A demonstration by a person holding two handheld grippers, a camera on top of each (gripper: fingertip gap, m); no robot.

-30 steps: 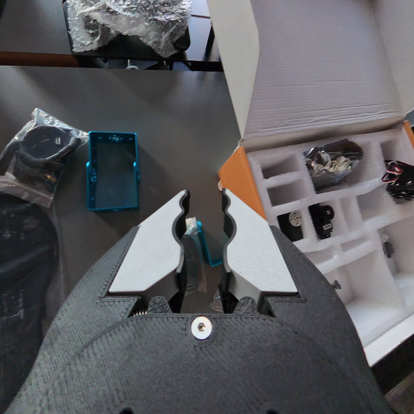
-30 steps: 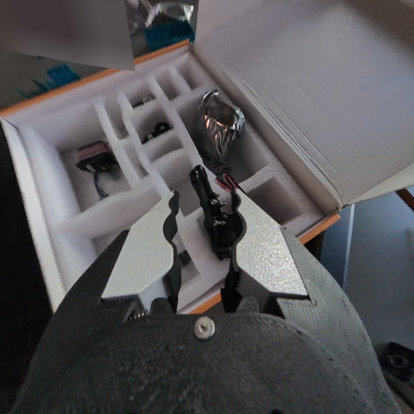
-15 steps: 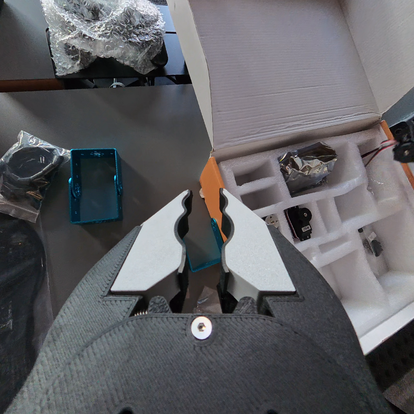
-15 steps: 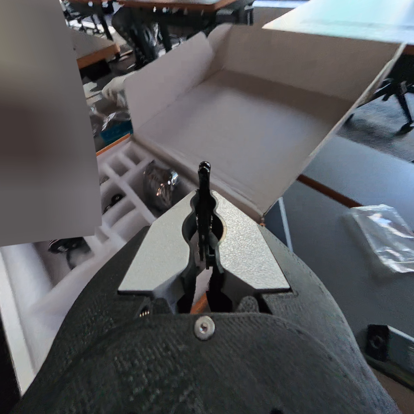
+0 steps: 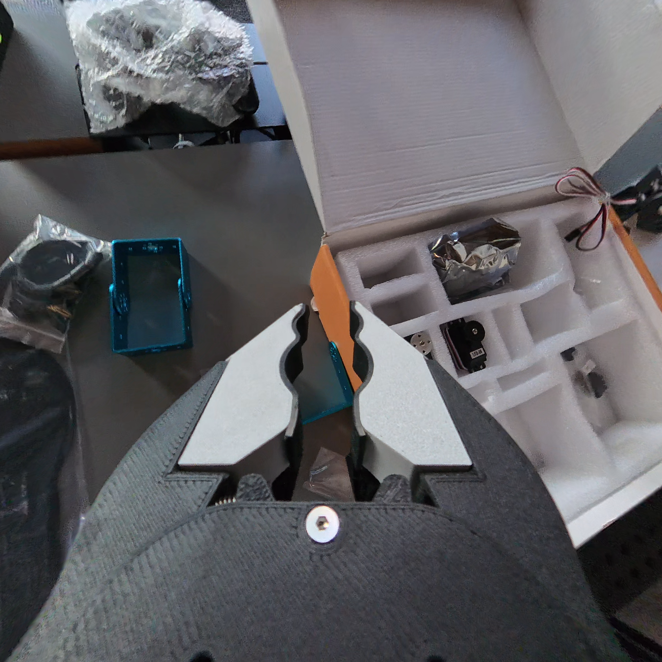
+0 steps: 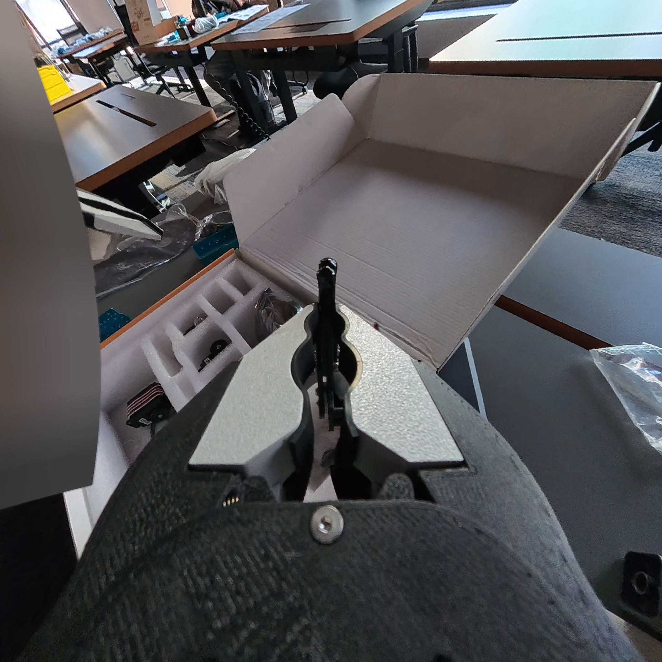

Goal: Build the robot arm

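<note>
My right gripper (image 6: 327,315) is shut on a thin black part (image 6: 326,286) that stands up between its fingers, held above the open white box. In the left wrist view this part (image 5: 644,204) hangs at the far right edge with its red, white and black wire lead (image 5: 587,215) trailing over the box's foam insert (image 5: 559,322). My left gripper (image 5: 329,311) is open and empty above the grey table, just left of the box's orange side (image 5: 327,286). A blue metal bracket (image 5: 327,387) lies under its fingers.
The foam holds a silver foil bag (image 5: 473,258) and a black servo (image 5: 465,344). The box lid (image 6: 412,215) stands open. A second blue bracket (image 5: 150,297), a bag of black parts (image 5: 43,272) and bubble wrap (image 5: 157,61) lie to the left. A clear plastic bag (image 6: 637,376) lies to the right. The left gripper's tips are roughly 30 cm from the right gripper's.
My right gripper shut on the black part and lifted it out of the foam insert, its wire trailing. My left gripper stayed open and shifted little beside the box.
</note>
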